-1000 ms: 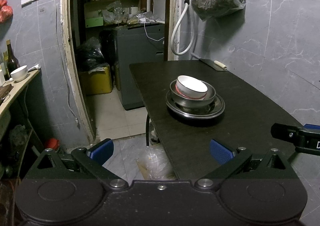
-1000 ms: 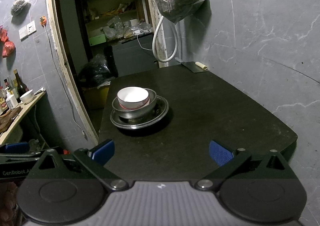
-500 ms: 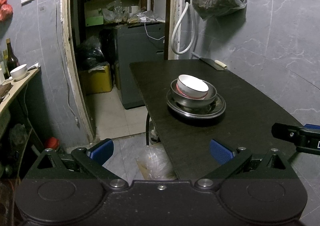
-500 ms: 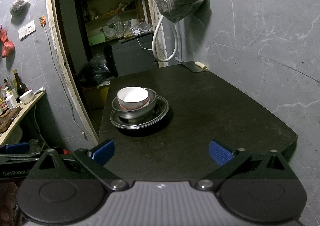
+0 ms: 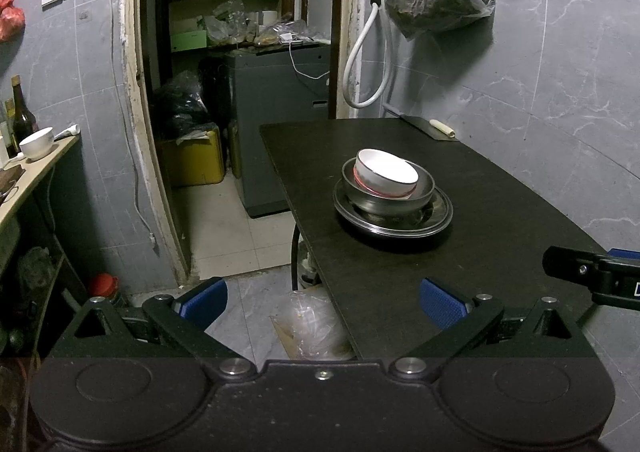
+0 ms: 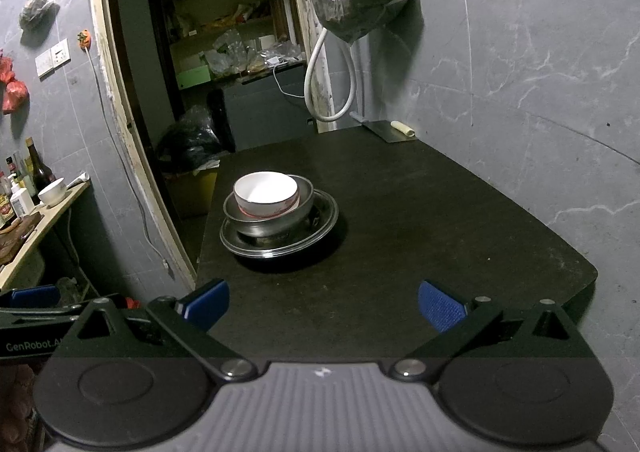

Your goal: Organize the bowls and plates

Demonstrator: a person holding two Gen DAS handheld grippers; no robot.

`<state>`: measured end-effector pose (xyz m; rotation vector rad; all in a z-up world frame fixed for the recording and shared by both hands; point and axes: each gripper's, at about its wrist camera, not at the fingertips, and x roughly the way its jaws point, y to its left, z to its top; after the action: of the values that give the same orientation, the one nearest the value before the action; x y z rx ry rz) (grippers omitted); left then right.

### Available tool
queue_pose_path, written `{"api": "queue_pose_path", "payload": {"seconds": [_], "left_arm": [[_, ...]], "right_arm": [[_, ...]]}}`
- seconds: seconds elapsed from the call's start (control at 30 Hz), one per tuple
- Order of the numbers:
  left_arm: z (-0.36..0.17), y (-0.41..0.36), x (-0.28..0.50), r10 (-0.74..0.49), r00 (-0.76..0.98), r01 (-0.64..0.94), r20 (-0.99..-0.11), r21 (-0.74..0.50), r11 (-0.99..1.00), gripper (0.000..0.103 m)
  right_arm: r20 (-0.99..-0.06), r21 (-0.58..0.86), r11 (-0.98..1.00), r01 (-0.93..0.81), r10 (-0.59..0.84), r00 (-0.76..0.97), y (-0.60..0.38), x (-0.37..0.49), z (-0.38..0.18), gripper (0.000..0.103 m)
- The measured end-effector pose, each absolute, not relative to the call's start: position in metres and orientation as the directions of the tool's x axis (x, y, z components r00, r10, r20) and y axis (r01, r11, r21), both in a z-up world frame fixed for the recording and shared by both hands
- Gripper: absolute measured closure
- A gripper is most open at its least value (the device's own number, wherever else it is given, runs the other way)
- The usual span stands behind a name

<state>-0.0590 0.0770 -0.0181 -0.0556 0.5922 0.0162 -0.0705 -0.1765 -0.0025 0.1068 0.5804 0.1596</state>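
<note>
On the far left, a cream shelf (image 5: pixel 44 161) ran out of frame, carrying a small white cup (image 5: pixel 37 137) and dark bottles (image 5: pixel 22 111) whose labels were too dim to read. The storeroom behind the doorway (image 5: pixel 240 51) was dark and cluttered, its contents hard to separate.

The left gripper (image 5: pixel 323 298) hung over the near left edge of the black table (image 5: pixel 500 219), its blue pads wide apart and nothing between them. Part of the floor and a crumpled plastic bag (image 5: pixel 310 326) showed below it.

The stack sat toward the table's left side, well apart from both grippers: a steel plate (image 6: pixel 328 217) flat on the top, a steel bowl (image 6: pixel 276 226) on it, and a white bowl (image 6: pixel 266 193) inside, mouth up but tilted, leaning against the steel bowl's left rim. Its lower wall and a red band were partly hidden by that rim.

The right gripper (image 6: pixel 323 302) hovered over the near table edge, released and empty. At the far right corner lay a flat dark object with a pale roll (image 6: pixel 402 127), too small to identify.
</note>
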Motion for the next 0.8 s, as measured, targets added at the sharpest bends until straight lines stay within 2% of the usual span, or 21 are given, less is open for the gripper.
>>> {"api": "queue_pose_path", "payload": {"seconds": [0.8], "left_arm": [[-0.0235, 0.0763, -0.0545, -0.002, 0.825, -0.033, -0.565, -0.051, 0.998, 0.001]], "right_arm": [[-0.544, 0.144, 0.983, -0.116, 0.176, 0.821, -0.1735, -0.0675, -0.0030, 0.000]]}}
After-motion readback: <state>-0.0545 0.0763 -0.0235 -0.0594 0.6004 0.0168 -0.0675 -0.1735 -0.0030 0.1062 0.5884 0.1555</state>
